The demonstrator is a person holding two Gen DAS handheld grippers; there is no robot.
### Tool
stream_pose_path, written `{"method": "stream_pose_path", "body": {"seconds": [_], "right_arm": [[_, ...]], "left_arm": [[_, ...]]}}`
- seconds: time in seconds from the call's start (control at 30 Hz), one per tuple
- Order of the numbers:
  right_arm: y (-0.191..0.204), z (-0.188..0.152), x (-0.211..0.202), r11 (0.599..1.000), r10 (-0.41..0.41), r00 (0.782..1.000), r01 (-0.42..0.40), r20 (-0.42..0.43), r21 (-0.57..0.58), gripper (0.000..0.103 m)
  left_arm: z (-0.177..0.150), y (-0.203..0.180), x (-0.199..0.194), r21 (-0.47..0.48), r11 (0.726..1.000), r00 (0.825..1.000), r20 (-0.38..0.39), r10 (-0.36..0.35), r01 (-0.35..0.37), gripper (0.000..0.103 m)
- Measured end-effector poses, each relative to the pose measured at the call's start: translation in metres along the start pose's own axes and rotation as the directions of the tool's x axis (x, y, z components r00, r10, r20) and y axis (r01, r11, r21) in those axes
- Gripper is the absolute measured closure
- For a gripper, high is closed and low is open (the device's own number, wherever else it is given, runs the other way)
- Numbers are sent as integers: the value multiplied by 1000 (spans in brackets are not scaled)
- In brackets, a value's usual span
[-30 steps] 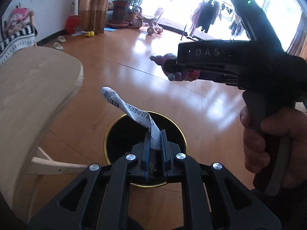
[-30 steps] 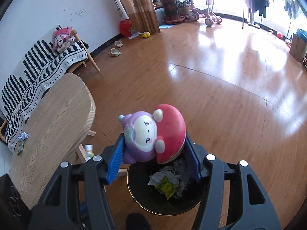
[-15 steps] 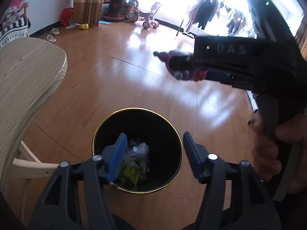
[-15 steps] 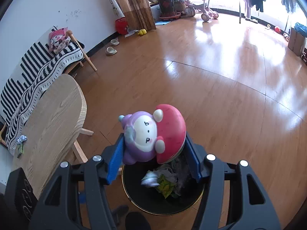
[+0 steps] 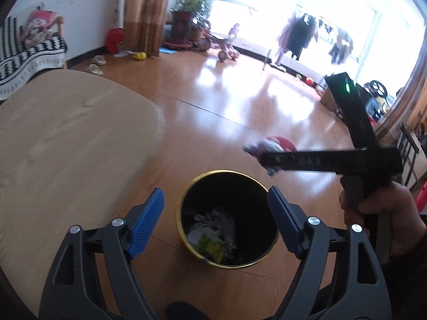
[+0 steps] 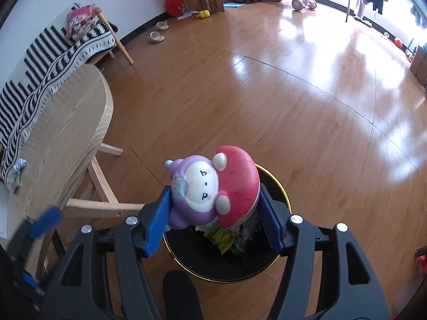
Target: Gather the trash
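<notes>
A black bin with a gold rim (image 5: 226, 218) stands on the wooden floor and holds crumpled white paper and a yellow-green wrapper (image 5: 210, 242). My left gripper (image 5: 216, 221) is open and empty above the bin. My right gripper (image 6: 216, 213) is shut on a purple and red mushroom toy (image 6: 213, 186) and holds it over the bin's rim (image 6: 283, 194). In the left wrist view the right gripper (image 5: 269, 160) hangs to the right above the bin, with the toy (image 5: 272, 146) blurred at its tip.
A light wooden table (image 5: 58, 138) stands left of the bin, its legs (image 6: 101, 202) close by. A striped-blanket bench (image 6: 53, 53) is along the wall. Slippers, plants, a tricycle and small toys lie far across the floor.
My left gripper opened and let go of the printed paper wrapper, which now lies in the bin. It then drew back and up. My right gripper keeps holding the toy over the bin.
</notes>
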State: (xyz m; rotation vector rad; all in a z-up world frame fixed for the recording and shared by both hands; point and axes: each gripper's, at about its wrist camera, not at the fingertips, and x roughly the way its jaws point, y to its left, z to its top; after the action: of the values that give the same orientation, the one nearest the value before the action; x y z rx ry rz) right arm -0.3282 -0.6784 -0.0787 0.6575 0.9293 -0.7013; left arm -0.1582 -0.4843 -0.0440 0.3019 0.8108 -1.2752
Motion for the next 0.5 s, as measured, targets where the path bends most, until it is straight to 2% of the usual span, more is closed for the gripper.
{"method": "stream_pose_path", "body": {"seconds": [0.07,0.27,0.4,0.5], "right_arm": [[6,-1,3,1000,-11,1000,11,-15,-20,35],[32,-3,5,994,-64,998,61,-25,-85,32],[60,1,1,992,-43,999,42,-8,-123,32],[96,7,-8,987,21,999,-17,27,-163,32]], "left_arm": [[1,14,-10,-13,1000,1000,14,22,-22,21],[-6,66,-54,-83,988,989,58,134,-129,15],[-10,99,-83,-128,974,977,80,200,-189,12],[-17,130,-108,-177,954,961,85,261,-243,12]]}}
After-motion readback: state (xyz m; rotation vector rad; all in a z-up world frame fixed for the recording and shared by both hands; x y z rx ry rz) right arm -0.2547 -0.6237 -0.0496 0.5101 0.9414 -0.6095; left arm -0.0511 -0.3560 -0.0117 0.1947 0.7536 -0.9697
